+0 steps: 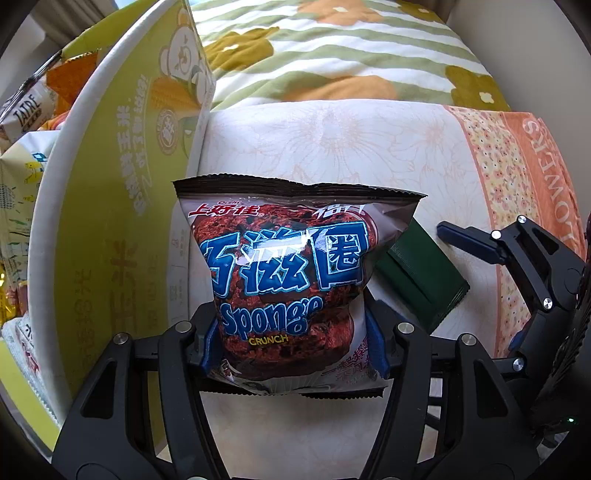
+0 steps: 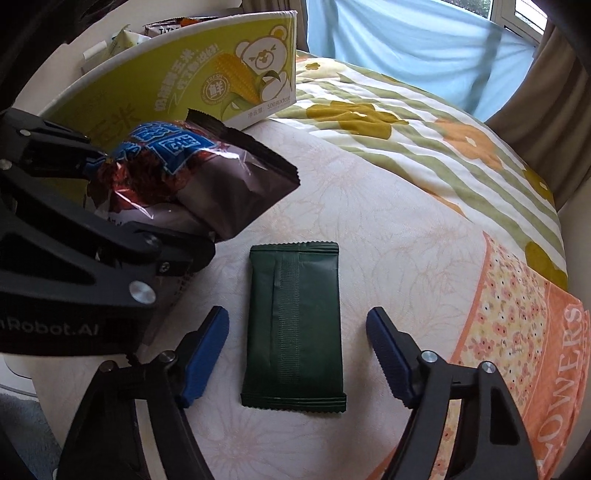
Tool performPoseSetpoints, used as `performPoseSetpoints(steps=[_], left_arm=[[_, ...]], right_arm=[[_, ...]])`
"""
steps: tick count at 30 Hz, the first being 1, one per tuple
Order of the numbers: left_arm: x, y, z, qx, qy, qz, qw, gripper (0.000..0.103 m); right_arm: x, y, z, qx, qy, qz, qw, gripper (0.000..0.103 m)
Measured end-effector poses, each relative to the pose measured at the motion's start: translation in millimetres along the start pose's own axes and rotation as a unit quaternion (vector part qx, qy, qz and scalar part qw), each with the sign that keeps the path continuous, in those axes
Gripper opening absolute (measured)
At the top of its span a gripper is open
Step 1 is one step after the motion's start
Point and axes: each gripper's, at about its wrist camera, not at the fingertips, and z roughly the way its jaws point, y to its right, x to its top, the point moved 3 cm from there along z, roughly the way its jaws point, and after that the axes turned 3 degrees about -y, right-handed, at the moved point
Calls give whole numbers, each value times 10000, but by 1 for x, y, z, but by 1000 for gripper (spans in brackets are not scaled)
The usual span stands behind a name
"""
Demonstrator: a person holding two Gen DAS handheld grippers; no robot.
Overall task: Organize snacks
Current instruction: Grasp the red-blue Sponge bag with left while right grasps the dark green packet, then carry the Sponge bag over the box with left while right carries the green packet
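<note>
My left gripper (image 1: 295,347) clamps the Sponge Crunch bag (image 1: 288,273); my right gripper (image 2: 297,354) straddles the green packet (image 2: 295,332), jaws apart, needing closure.

A bedroom in a home: a bed (image 2: 388,206) spread with a quilted flower-and-stripe coverlet (image 2: 424,147) and a floral sheet (image 2: 517,314) printed "FLOWERS", with a blue curtain (image 2: 388,40) and a window (image 2: 517,14) beyond it.

Left gripper (image 1: 294,345) and right gripper (image 2: 297,356) — black frames, blue pads, silver screws.
</note>
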Motion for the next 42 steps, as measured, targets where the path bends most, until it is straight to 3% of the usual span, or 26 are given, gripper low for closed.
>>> performPoseSetpoints(steps=[2, 4, 6, 18, 30, 35, 42], left_arm=[[0, 0, -2, 4, 17, -11, 10000, 58], [-1, 0, -3, 9, 29, -22, 10000, 58], [-1, 0, -4, 17, 43, -29, 10000, 58], [-4, 9, -33, 29, 344, 28, 9994, 58], [-3, 13, -121, -478, 1100, -220, 9925, 58], [-7, -11, -163, -542, 1476, -456, 9865, 58], [-17, -75, -199, -384, 1801, -761, 9799, 58]], right_arm=[[2, -1, 0, 7, 26, -7, 10000, 58], [3, -1, -2, -16, 48, 8, 10000, 43], [4, 2, -1, -36, 18, 58, 10000, 41], [-12, 15, -40, -330, 97, 444, 9984, 41], [-7, 36, -132, -666, 324, 893, 9932, 41], [14, 30, -167, -645, 552, 761, 9935, 41], [60, -6, -193, -402, 888, 614, 9933, 41]])
